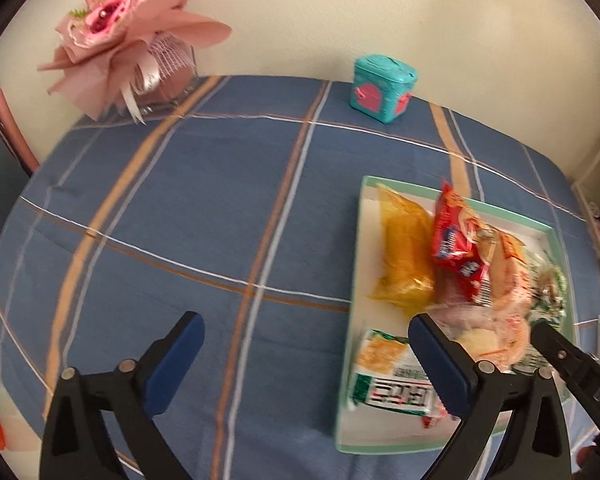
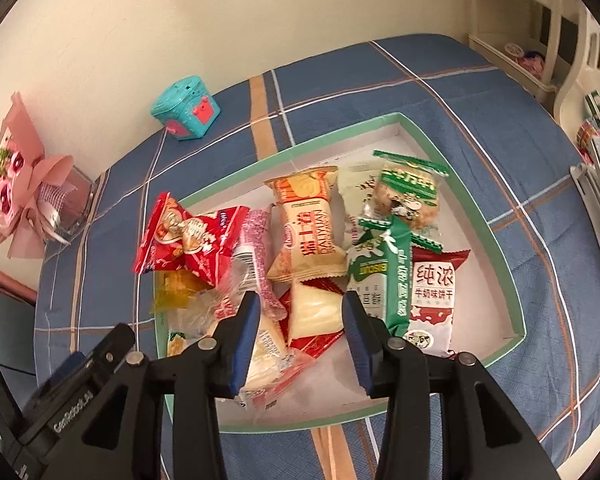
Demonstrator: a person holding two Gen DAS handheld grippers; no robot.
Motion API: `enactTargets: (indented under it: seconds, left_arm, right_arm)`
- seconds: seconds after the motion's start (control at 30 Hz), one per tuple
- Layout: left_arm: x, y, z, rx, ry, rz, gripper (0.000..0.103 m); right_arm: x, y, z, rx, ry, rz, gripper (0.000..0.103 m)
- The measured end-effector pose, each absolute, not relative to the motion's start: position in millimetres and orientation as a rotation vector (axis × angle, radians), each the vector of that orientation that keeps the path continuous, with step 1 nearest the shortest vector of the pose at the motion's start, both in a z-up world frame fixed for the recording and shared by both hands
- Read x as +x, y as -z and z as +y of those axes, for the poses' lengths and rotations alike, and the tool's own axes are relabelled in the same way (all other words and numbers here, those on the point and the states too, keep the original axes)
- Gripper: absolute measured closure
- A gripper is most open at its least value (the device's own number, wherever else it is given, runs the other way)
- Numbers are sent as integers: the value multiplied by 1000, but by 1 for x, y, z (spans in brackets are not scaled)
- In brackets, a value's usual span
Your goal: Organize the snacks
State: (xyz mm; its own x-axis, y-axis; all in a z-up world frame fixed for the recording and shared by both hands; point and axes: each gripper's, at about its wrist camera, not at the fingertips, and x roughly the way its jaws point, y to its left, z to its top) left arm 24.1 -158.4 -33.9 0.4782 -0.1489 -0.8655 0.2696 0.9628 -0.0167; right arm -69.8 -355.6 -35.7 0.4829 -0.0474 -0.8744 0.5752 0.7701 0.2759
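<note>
2 grippers are held over the green-rimmed tray [image 2: 482, 196], where the snack packets [image 2: 308, 220] are piled. Left gripper [image 1: 306, 354] is spread wide, empty, beside the tray; right gripper [image 2: 298, 316] is parted, straddling a pale packet [image 2: 314, 314]. Sorting is judged underway; closing is needed next.

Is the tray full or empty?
Nearly full. The green-rimmed tray holds many snack packets, like the red packet and orange biscuit packet.

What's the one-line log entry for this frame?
task: organize snacks | left tongs: open, over cloth | right tongs: open, over white packet | snacks piled in tray
</note>
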Motion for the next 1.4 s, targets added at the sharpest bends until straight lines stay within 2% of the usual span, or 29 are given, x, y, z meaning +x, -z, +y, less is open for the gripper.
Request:
enactTargets:
  seconds: [0.1, 0.17, 0.4, 0.47, 0.77, 1.4]
  left_arm:
    - [28, 37, -155, 162, 215, 1043, 0]
    - [32, 40, -150, 174, 184, 1048, 0]
    - [34, 38, -131, 135, 99, 1050, 0]
    - [32, 38, -126, 182, 13, 1042, 0]
    - [27, 35, -100, 103, 54, 1105, 0]
    - [-24, 9, -73, 121, 131, 1054, 0]
  right_arm:
    - [-68, 33, -348, 556, 398, 1003, 40]
    - [-66, 32, -344, 529, 400, 1002, 25]
    - [-65, 32, -334, 486, 398, 996, 16]
    - [-66, 31, -331, 477, 399, 990, 5]
    - [-74, 23, -315, 423, 392, 967, 3]
    - [-124, 1, -288, 374, 347, 930, 3]
